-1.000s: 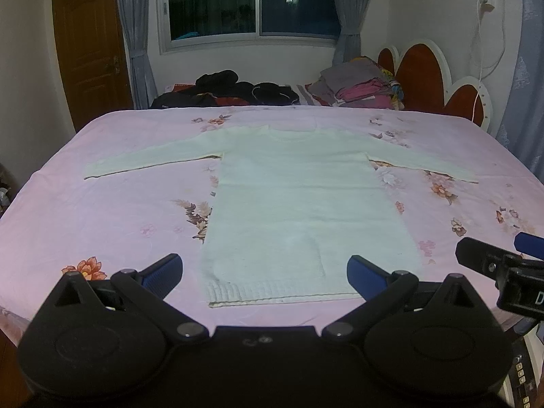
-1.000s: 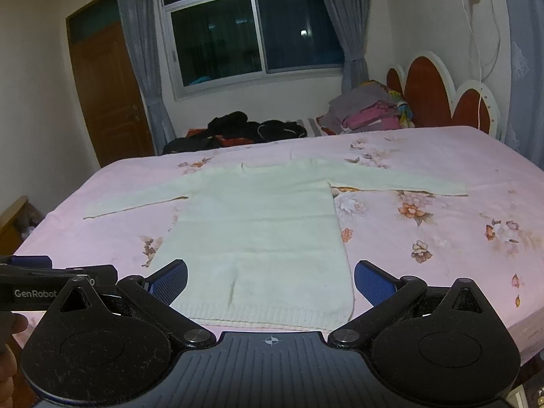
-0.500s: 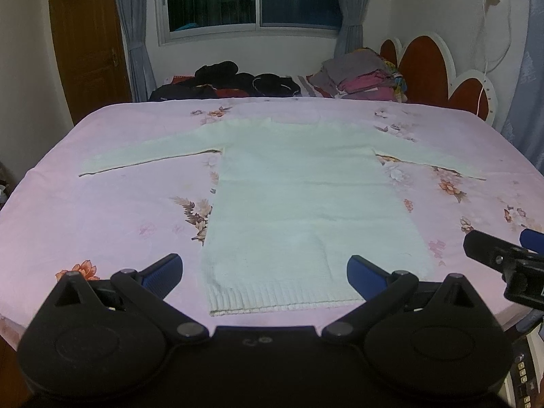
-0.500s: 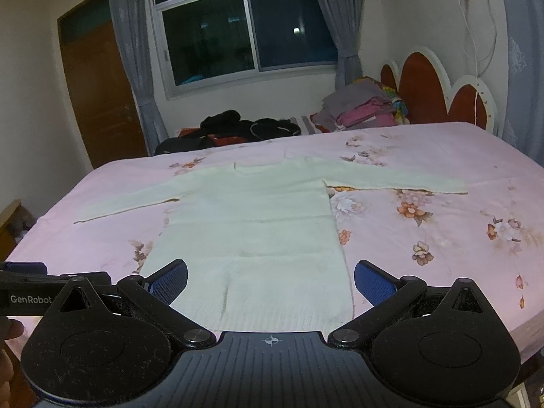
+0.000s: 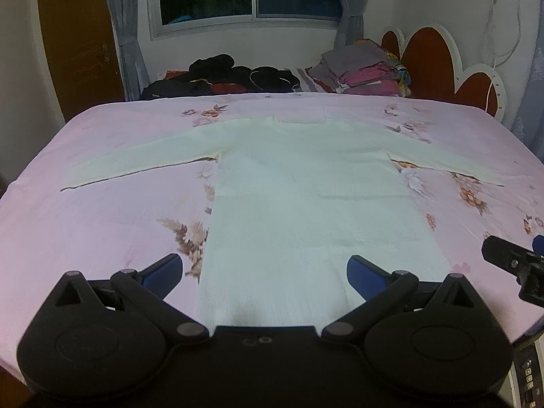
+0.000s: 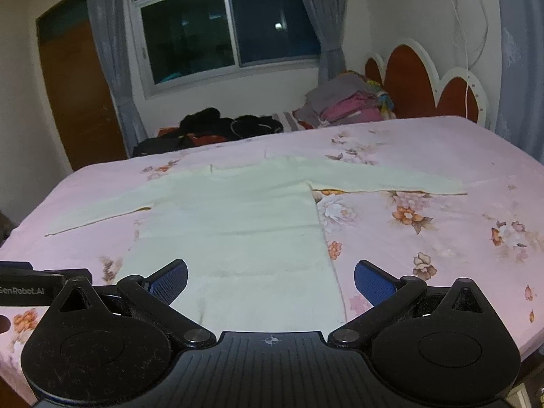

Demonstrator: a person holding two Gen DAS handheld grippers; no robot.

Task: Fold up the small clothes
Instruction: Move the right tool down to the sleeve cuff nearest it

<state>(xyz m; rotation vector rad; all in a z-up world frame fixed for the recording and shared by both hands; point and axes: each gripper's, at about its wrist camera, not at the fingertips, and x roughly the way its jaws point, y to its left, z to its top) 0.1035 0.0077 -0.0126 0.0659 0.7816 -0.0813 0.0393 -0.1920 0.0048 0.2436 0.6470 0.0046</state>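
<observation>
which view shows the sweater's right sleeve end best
The right wrist view: the sweater there shows its right sleeve whole to the cuff. In the left wrist view that sleeve sits farther off toward the frame edge.

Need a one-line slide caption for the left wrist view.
Open left tongs hover over the hem of a cream sweater spread flat, sleeves out, on a pink floral bed.

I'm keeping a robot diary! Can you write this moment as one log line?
step: pre-fold | white sweater: flat on pink bed, sleeves out | left gripper: open, empty | right gripper: open, empty
</observation>
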